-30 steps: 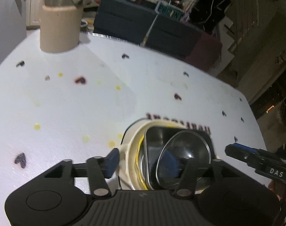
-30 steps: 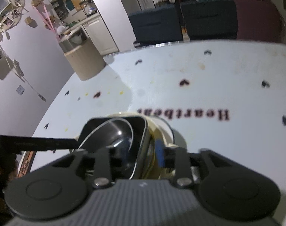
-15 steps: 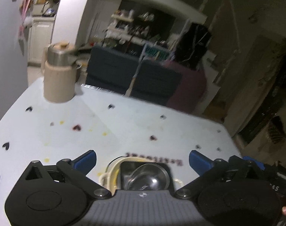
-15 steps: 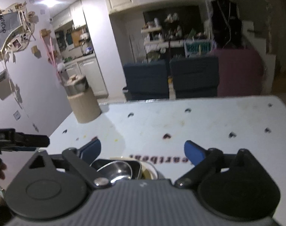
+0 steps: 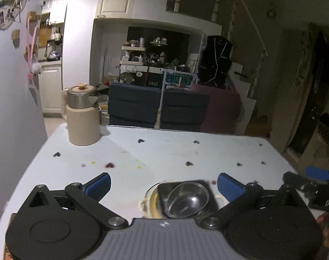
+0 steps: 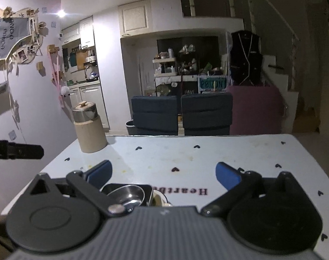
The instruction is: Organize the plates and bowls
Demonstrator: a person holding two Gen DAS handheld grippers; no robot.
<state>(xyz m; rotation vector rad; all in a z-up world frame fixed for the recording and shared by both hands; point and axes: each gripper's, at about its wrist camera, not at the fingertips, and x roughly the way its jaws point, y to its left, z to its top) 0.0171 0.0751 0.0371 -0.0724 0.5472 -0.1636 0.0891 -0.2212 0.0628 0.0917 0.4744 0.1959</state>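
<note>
A round steel bowl (image 5: 186, 199) sits inside a dark square metal dish (image 5: 204, 187), which rests on a cream plate (image 5: 148, 202) on the white table (image 5: 164, 156). My left gripper (image 5: 164, 184) is open, above and behind the stack, with nothing between its blue pads. My right gripper (image 6: 163, 172) has its jaws opening wide and they are empty. From that side the bowl (image 6: 127, 195) and the square dish (image 6: 148, 189) lie low and left of centre, partly hidden by the gripper body. Each gripper shows at the edge of the other's view.
A beige jug with a steel lid (image 5: 83, 119) stands at the table's far left corner (image 6: 89, 127). The tabletop has small heart marks and the word "Heartbeat" (image 6: 186, 191). Dark blue chairs (image 5: 158, 108) stand beyond the far edge. A wall runs along the left side.
Both grippers let go of the stack, opened wide and drew up and back from it. The stack stays on the table and now looks smaller and lower in both views.
</note>
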